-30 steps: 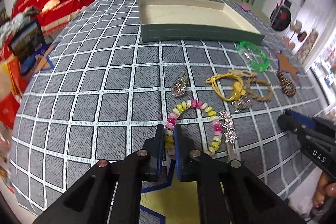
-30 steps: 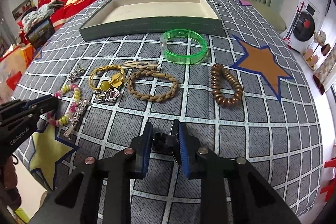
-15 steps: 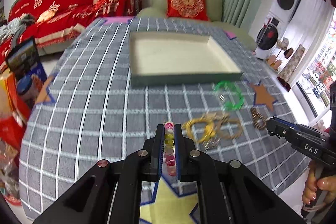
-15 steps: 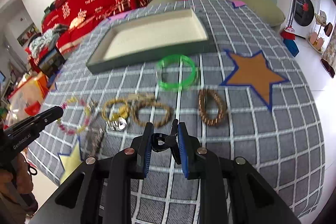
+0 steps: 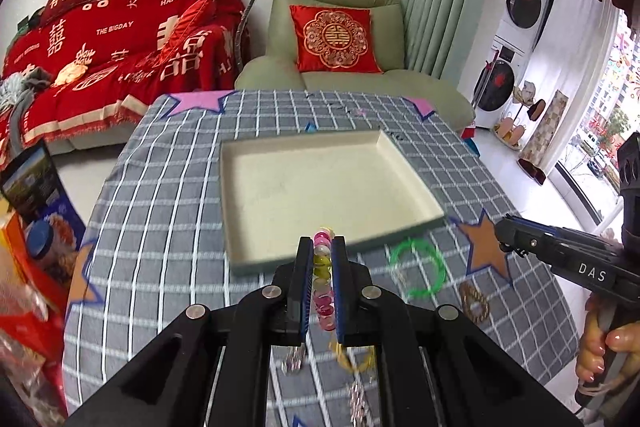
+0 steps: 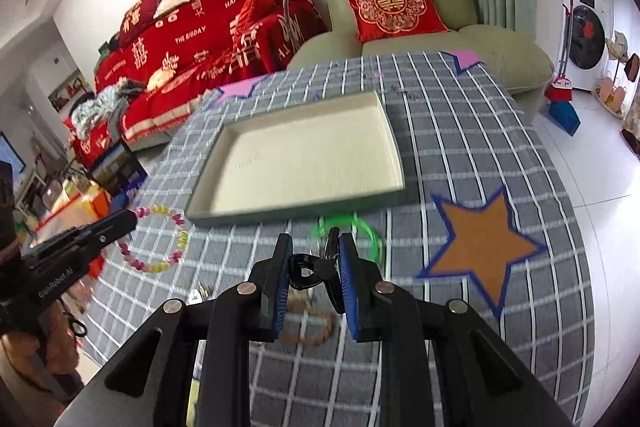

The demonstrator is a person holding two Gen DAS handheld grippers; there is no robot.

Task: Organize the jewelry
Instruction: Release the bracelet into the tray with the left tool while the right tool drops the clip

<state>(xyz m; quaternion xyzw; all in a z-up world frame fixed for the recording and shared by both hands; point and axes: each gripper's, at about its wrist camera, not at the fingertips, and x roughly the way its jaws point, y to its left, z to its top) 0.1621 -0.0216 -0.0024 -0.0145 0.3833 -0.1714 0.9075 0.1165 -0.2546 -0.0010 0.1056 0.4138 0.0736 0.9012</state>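
My left gripper point(image 5: 321, 247) is shut on a pink, yellow and white bead bracelet point(image 5: 323, 283) and holds it in the air just short of the near wall of the green tray point(image 5: 256, 263) with a cream floor. The bracelet also shows hanging from the left gripper in the right wrist view point(image 6: 160, 239). My right gripper point(image 6: 314, 255) is shut on a small black clip-like piece point(image 6: 310, 269), held above the table in front of the tray point(image 6: 280, 215). A green bangle point(image 5: 418, 273) lies on the cloth below it.
A grey checked cloth point(image 5: 160, 227) with star patches covers the table. A brown coil bracelet point(image 5: 474, 301), a yellow cord bracelet point(image 5: 352, 357) and silver charms point(image 5: 294, 361) lie near the front. A green armchair and a red sofa stand behind the table.
Both grippers have risen from the table and moved toward the tray. The bead bracelet left the cloth in the left gripper. The right gripper kept its black piece.
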